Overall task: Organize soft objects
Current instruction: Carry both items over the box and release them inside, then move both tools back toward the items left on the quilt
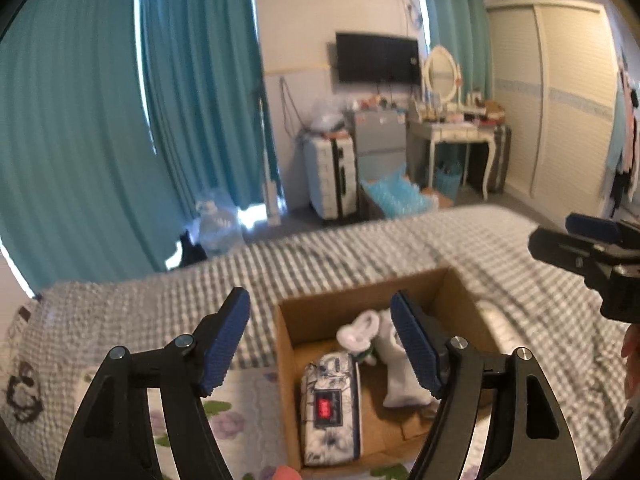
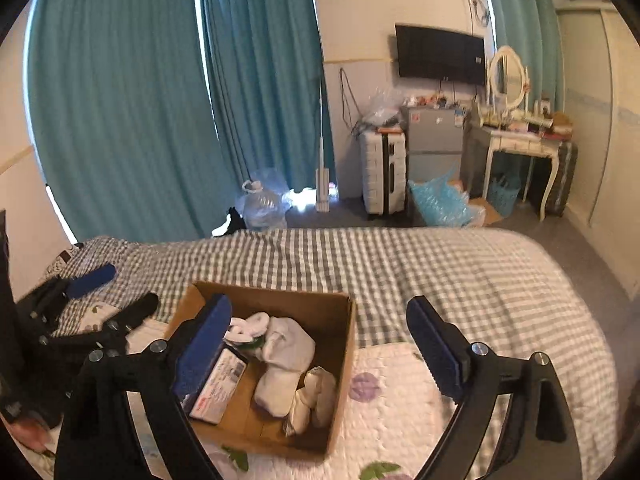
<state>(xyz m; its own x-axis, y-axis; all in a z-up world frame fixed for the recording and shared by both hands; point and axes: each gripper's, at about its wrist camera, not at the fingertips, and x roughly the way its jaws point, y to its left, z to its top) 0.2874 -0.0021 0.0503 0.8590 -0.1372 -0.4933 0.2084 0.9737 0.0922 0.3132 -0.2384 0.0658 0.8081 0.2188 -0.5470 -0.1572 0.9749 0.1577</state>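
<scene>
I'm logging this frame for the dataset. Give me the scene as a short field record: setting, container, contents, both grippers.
setting: bed with grey checked cover, floral quilt near the camera
container: open cardboard box on the bed
contents: white socks, a patterned pouch lying flat on the box's left side
left gripper: jaws open, nothing held, above the box
right gripper: jaws open, nothing held, above the box
soft items outside box: none visible

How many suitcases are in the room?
1. A white suitcase stands upright on the floor beside the small grey fridge, under the TV. Others may be hidden.
</scene>
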